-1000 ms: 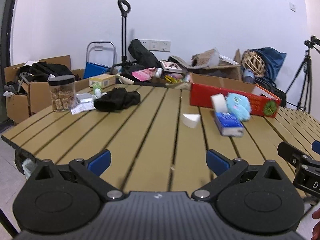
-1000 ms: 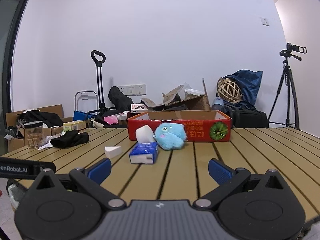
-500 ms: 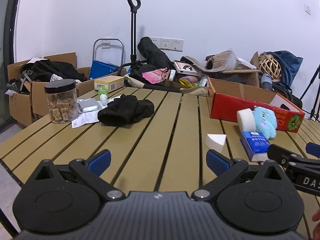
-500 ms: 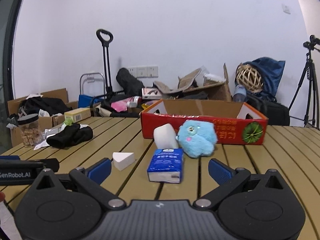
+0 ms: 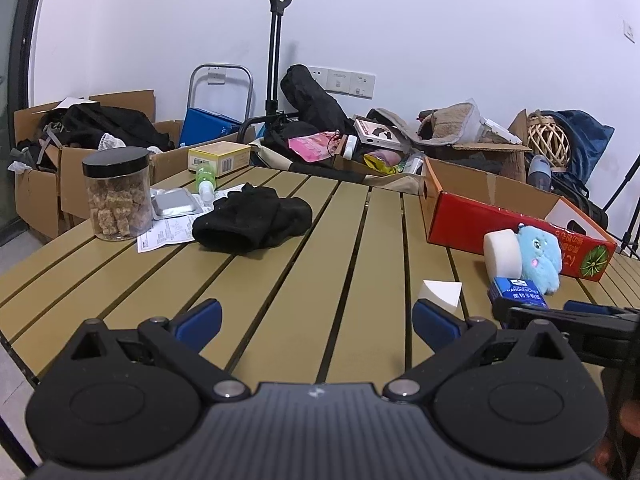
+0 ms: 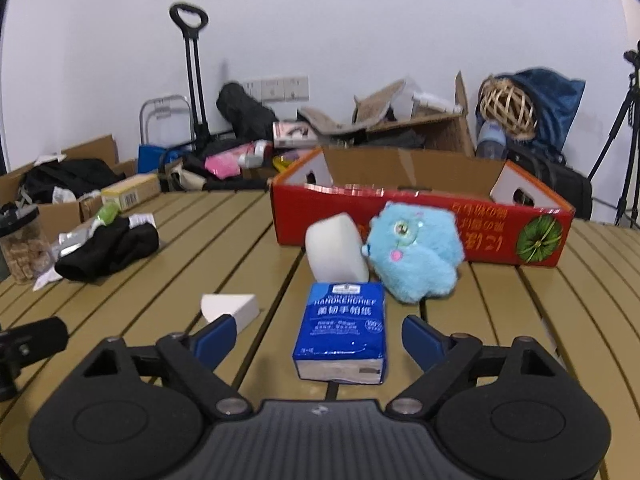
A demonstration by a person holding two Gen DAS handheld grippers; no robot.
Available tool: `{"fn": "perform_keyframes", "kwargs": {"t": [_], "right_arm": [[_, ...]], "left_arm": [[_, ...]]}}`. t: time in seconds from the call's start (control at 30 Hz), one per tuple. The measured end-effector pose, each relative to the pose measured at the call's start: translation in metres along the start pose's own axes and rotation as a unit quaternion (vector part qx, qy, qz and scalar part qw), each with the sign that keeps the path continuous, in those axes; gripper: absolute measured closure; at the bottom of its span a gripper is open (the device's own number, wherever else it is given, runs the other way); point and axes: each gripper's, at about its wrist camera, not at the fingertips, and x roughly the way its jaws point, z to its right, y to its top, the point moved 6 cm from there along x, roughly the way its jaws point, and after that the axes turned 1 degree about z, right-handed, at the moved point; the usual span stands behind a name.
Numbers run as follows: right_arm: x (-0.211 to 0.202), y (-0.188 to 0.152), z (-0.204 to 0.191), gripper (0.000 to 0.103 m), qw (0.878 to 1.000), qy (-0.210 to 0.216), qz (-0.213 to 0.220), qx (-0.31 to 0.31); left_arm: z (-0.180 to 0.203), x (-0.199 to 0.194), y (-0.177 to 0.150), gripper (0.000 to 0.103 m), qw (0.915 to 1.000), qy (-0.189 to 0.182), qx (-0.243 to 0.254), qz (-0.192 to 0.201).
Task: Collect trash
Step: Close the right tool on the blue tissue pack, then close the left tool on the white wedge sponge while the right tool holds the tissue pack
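right gripper (image 6: pixel 314 334): jaws closing, nothing pinched yet | tissue pack (image 6: pixel 342 330): lying right between its fingers, looks light, squashy, slick wrapper, so pinch the long sides | left gripper (image 5: pixel 316 316): spread wide, empty

Your lighting's even and bright, soft shadows only. Left view's sharp; right view's smeared by motion blur, worst on the plush toy (image 6: pixel 416 256). Fisheye bends and darkens the corners.
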Motion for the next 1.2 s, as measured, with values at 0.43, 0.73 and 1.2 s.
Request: {"fn": "perform_keyframes", "kwargs": {"t": [0.43,0.73,1.2], "right_arm": [[0.023,0.001,0.006,0.051,0.999,-0.013,-0.039,0.015],[0.005,0.0,0.018,0.055,0.999,-0.011,-0.013,0.047],[-0.073,-0.024,0.096,0.056,0.987,-0.054,0.055,0.144]], "left_arm": [[0.009,0.005,0.002,0.0,1.0,-0.008,0.003,-0.002],[0.005,0.003,0.0,0.0,0.9998,-0.014,-0.002,-0.012],[0.021,0.003,-0.01,0.0,0.9983,-0.043,0.01,-0.037]]}}
